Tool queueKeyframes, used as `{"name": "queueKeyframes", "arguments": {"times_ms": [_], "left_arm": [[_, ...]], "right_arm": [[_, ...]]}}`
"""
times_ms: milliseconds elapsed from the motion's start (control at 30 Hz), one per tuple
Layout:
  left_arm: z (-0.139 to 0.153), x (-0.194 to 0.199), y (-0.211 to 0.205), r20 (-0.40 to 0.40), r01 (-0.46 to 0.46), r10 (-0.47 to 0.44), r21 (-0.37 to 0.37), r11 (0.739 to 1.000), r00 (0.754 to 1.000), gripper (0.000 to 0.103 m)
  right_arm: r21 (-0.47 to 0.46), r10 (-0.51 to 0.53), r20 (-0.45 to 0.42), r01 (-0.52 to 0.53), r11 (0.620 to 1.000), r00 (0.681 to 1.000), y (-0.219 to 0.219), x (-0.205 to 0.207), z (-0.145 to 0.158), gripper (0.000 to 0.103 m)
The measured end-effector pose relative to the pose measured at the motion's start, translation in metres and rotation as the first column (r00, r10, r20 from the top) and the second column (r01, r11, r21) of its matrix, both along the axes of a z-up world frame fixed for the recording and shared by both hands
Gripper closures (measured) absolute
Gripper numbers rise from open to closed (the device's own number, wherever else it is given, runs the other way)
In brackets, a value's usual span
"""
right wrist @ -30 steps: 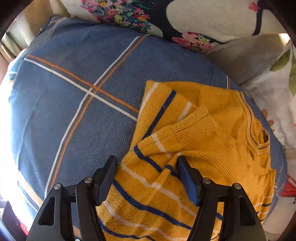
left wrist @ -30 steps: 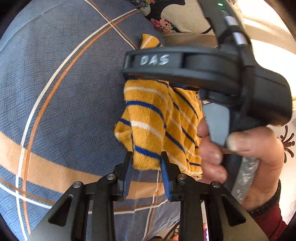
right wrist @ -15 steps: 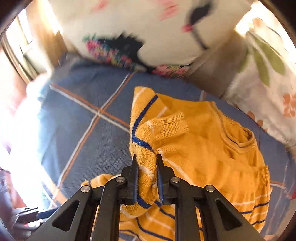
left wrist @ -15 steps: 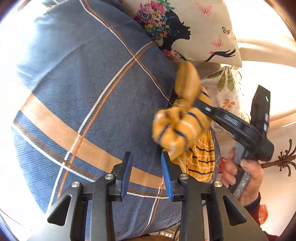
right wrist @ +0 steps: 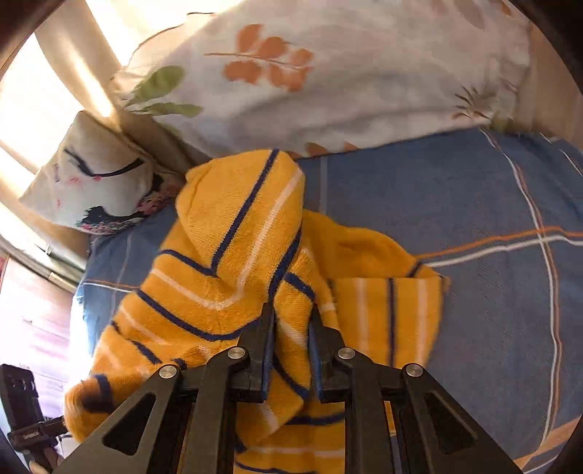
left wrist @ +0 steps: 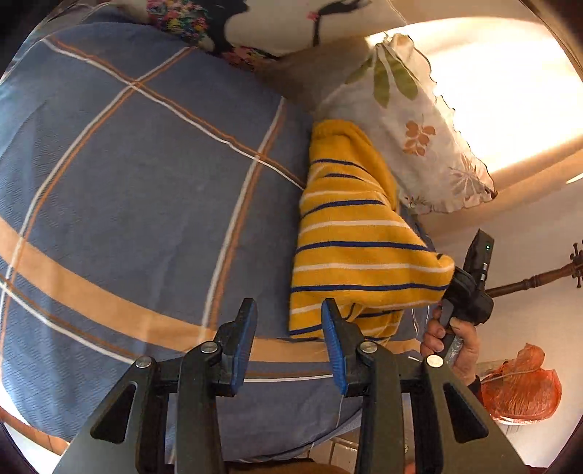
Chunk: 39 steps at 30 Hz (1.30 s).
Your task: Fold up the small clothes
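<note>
Lying on the blue plaid bedspread, the yellow sweater with blue and white stripes sits bunched at the right side, just beside a leaf-print pillow; a floral pillow lies at the far edge. The right gripper is clamped on a raised fold of the sweater, seen also at its near right corner. The left gripper has its fingers apart and holds nothing, whereas a second ago it pinched the sweater's hem. An orange bag sits at the right.
</note>
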State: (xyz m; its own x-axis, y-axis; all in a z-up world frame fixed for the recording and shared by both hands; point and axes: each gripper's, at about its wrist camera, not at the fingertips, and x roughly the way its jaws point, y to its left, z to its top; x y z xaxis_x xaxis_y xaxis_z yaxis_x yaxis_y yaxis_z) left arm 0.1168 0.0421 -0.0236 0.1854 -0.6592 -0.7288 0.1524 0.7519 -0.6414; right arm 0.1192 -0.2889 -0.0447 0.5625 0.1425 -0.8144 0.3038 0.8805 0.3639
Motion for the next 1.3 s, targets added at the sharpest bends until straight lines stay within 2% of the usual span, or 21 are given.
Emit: {"name": "queueKeyframes", "arguments": {"times_ms": [33, 100, 167, 233, 267, 400, 500, 533, 567, 600, 633, 700, 767, 867, 967, 1067, 1133, 1200, 1233, 1267, 1300], "left_arm": [[0.002, 0.000, -0.014, 0.011, 0.018, -0.018, 0.010, 1.000, 1.000, 0.069], [0.005, 0.000, -0.037, 0.020, 0.040, -0.041, 0.018, 0.999, 0.999, 0.069], [0.005, 0.003, -0.056, 0.018, 0.052, -0.052, 0.006, 0.999, 0.998, 0.069], [0.007, -0.003, -0.069, 0.033, 0.067, -0.068, 0.022, 0.997, 0.997, 0.069], [0.007, -0.006, -0.074, 0.042, 0.076, -0.077, 0.034, 0.997, 0.996, 0.068], [0.008, -0.014, -0.088, 0.050, 0.072, -0.074, 0.053, 0.996, 0.996, 0.068], [0.009, -0.018, -0.086, 0.058, 0.045, -0.049, 0.065, 0.997, 0.997, 0.068], [0.009, -0.020, -0.082, 0.062, 0.035, -0.040, 0.069, 0.997, 0.997, 0.068], [0.010, -0.021, -0.079, 0.064, 0.025, -0.030, 0.073, 0.997, 0.997, 0.068], [0.010, -0.022, -0.077, 0.065, 0.016, -0.021, 0.077, 0.997, 0.998, 0.068], [0.011, -0.022, -0.075, 0.066, 0.006, -0.012, 0.085, 0.996, 0.998, 0.068], [0.015, -0.021, -0.070, 0.073, -0.013, 0.005, 0.100, 0.995, 0.997, 0.068], [0.022, -0.019, -0.065, 0.092, -0.026, 0.016, 0.105, 0.994, 0.996, 0.068], [0.033, -0.011, -0.065, 0.123, -0.026, 0.014, 0.100, 0.995, 0.992, 0.064], [0.034, 0.003, -0.084, 0.136, 0.003, -0.017, 0.104, 0.995, 0.991, 0.059], [0.020, 0.016, -0.118, 0.127, 0.074, -0.090, 0.127, 0.989, 0.988, 0.057], [0.000, 0.024, -0.145, 0.089, 0.135, -0.150, 0.155, 0.979, 0.985, 0.057], [-0.026, 0.029, -0.165, 0.038, 0.170, -0.184, 0.244, 0.955, 0.982, 0.057], [-0.035, 0.030, -0.171, 0.025, 0.172, -0.186, 0.282, 0.944, 0.982, 0.056], [-0.037, 0.030, -0.171, 0.043, 0.168, -0.188, 0.282, 0.945, 0.981, 0.056], [-0.035, 0.029, -0.171, 0.051, 0.167, -0.189, 0.285, 0.944, 0.981, 0.056]], "right_arm": [[-0.024, -0.032, -0.017, 0.032, 0.999, 0.999, -0.012, -0.007, -0.004, 0.084], [0.020, -0.079, -0.005, 0.079, 0.997, 0.997, -0.035, -0.024, -0.002, 0.082], [0.108, -0.092, 0.033, 0.088, 0.990, 0.995, -0.051, -0.040, 0.008, 0.071], [0.173, -0.069, 0.083, 0.053, 0.984, 0.994, -0.053, -0.052, 0.022, 0.051], [0.200, -0.051, 0.098, 0.031, 0.979, 0.994, -0.049, -0.056, 0.027, 0.047], [0.334, 0.027, 0.125, -0.068, 0.940, 0.992, -0.026, -0.055, 0.031, 0.046], [0.314, 0.066, 0.122, -0.102, 0.944, 0.990, 0.008, -0.047, 0.028, 0.042], [0.288, 0.086, 0.103, -0.112, 0.951, 0.991, 0.018, -0.042, 0.025, 0.042], [0.277, 0.107, 0.087, -0.127, 0.952, 0.990, 0.027, -0.041, 0.021, 0.050], [0.292, 0.140, 0.071, -0.155, 0.944, 0.988, 0.034, -0.037, 0.016, 0.068], [0.328, 0.185, 0.047, -0.190, 0.925, 0.982, 0.039, -0.033, 0.007, 0.095], [0.348, 0.188, 0.015, -0.181, 0.920, 0.982, 0.038, -0.032, -0.004, 0.096], [0.357, 0.172, 0.066, -0.184, 0.916, 0.983, 0.025, -0.044, 0.004, 0.096], [0.307, 0.128, 0.105, -0.155, 0.939, 0.986, -0.004, -0.074, 0.023, 0.096], [0.278, 0.062, 0.062, -0.077, 0.957, 0.996, -0.032, -0.102, 0.013, 0.096], [0.299, 0.020, -0.017, -0.014, 0.954, 1.000, -0.044, -0.112, -0.021, 0.096], [0.291, 0.017, -0.038, -0.005, 0.957, 0.999, -0.044, -0.110, -0.037, 0.095], [0.258, 0.016, -0.036, -0.006, 0.966, 0.999, -0.041, -0.105, -0.042, 0.094], [0.241, 0.015, -0.036, -0.006, 0.971, 0.999, -0.040, -0.104, -0.041, 0.092], [0.225, 0.019, -0.041, -0.009, 0.974, 0.999, -0.041, -0.104, -0.039, 0.088], [0.206, 0.020, -0.052, -0.009, 0.979, 0.998, -0.042, -0.104, -0.036, 0.080]]}}
